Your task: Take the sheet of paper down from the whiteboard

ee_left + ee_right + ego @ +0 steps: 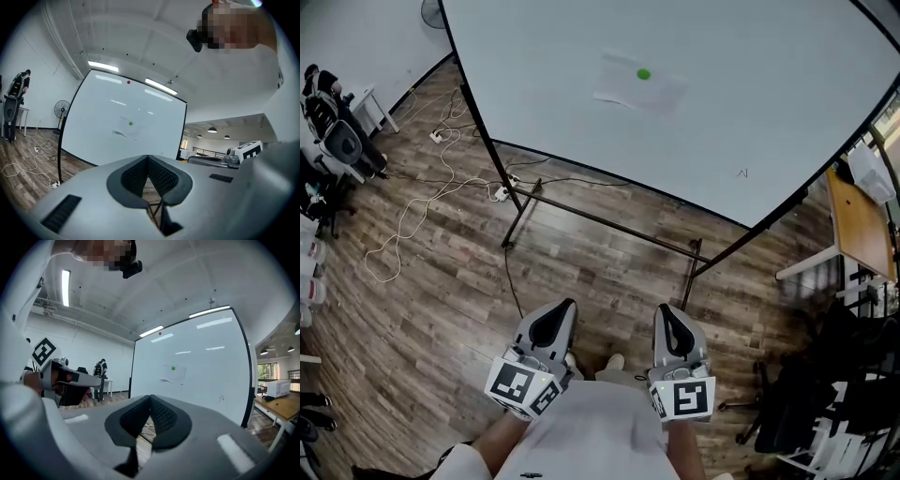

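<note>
A white sheet of paper [637, 84] hangs on the whiteboard [581, 122], pinned by a green magnet [643, 74]. The same sheet of paper [126, 129] shows far ahead in the left gripper view and as a sheet of paper [173, 373] in the right gripper view. My left gripper [565, 307] and right gripper [664, 311] are held level near my body, well short of the board. Both are shut with nothing between their pads. A red magnet [128, 82] sits at the board's top edge.
The whiteboard stands on a black metal frame [600, 223] over a wooden floor. White cables and power strips [422, 202] trail at the left. A wooden desk [861, 225] and black chairs [825, 394] stand at the right. A person [100, 370] stands far left by a table.
</note>
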Motion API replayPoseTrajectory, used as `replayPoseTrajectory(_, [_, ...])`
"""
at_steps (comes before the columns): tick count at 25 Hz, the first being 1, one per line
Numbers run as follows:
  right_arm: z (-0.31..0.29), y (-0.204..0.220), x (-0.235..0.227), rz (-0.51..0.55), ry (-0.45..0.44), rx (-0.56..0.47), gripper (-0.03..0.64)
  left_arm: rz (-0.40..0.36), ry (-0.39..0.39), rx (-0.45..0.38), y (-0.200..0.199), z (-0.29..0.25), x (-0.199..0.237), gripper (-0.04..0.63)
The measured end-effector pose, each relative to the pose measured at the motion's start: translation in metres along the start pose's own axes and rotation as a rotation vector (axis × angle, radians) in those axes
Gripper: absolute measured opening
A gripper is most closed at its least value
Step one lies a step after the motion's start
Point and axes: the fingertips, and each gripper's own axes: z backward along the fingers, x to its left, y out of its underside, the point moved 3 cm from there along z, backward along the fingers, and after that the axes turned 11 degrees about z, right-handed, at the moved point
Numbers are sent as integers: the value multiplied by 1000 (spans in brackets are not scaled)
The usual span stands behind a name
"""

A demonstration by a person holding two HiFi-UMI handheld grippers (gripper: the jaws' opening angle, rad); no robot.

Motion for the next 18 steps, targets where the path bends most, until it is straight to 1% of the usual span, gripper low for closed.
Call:
replayPoseTrajectory(6, [7, 12, -43, -1, 0, -27, 12, -9, -20, -5, 12, -28, -22, 6])
replayPoseTrajectory(13, [6, 27, -72, -31, -42, -82, 12, -21, -31, -8, 24, -55, -46, 6])
replayPoseTrajectory(18, [-4, 27, -89, -40, -58, -106, 12, -6, -59, -15, 30, -69, -42, 6])
